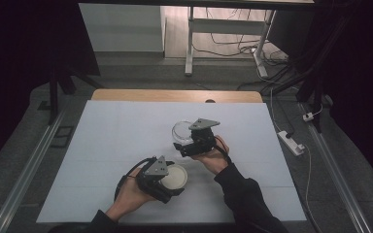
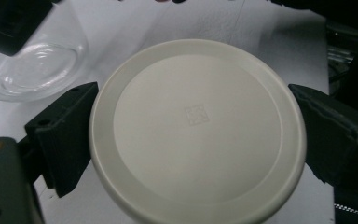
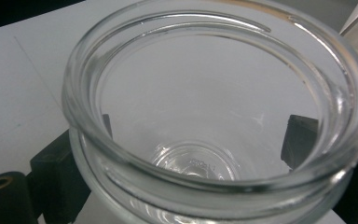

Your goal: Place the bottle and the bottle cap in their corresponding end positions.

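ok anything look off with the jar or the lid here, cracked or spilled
Nothing stands out. The glass jar looks whole and empty between the right gripper's jaws; the white lid sits clean and undamaged between the left gripper's jaws. No spill shows on the white table.

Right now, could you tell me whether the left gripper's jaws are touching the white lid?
Touching. In the left gripper view the white lid sits between the left gripper, and both black jaws press against its rim with no gap.

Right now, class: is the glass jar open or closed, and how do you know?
Open. The glass jar shows a bare mouth and an empty inside, while the white lid sits apart between the left gripper's jaws.
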Demonstrator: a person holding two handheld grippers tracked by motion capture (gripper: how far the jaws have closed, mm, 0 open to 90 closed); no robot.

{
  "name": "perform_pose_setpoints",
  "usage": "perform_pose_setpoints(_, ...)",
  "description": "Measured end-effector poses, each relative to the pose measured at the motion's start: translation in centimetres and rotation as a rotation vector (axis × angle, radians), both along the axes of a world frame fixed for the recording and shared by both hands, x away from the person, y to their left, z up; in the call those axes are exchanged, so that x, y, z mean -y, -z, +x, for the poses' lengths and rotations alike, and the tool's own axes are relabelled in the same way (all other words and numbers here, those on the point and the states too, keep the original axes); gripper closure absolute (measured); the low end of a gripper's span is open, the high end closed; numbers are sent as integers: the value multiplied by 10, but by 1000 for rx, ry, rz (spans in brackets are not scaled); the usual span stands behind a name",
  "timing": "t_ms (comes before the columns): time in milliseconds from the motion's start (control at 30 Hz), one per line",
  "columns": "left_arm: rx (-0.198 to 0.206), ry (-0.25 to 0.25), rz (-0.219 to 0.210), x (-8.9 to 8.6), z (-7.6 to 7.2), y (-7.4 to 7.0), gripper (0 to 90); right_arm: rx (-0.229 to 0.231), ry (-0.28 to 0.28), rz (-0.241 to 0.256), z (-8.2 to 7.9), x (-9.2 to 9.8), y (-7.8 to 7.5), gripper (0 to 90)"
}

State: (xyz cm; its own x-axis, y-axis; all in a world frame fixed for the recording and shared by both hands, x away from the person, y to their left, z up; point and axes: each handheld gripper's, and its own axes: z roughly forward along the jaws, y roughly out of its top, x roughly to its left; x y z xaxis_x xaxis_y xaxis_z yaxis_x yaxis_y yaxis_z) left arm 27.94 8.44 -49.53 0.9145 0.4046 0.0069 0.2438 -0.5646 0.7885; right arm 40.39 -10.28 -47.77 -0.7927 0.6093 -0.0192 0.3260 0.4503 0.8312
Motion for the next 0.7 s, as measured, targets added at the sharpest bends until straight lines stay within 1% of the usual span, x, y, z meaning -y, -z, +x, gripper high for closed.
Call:
perform_pose_setpoints(100,-4,-1,2,3,2,4,82,0,3,0,3,-1,1,65)
perform_pose_setpoints(300,-1,-6,19,9,6,9,82,-1,16,-7,12,-4,4,65)
perform_pose_setpoints(500,-11,-10,33,13,12,17,82,1,28,-6,24,-9,6,65)
perform_pose_setpoints(567,-14,-14,33,15,13,19,81,1,30,-7,25,-10,6,65)
perform_pose_setpoints(633,-15,-13,41,17,15,22,81,2,33,-8,30,-13,7,65)
perform_pose_setpoints(700,-17,-11,48,19,16,24,81,0,36,-9,32,-14,7,65)
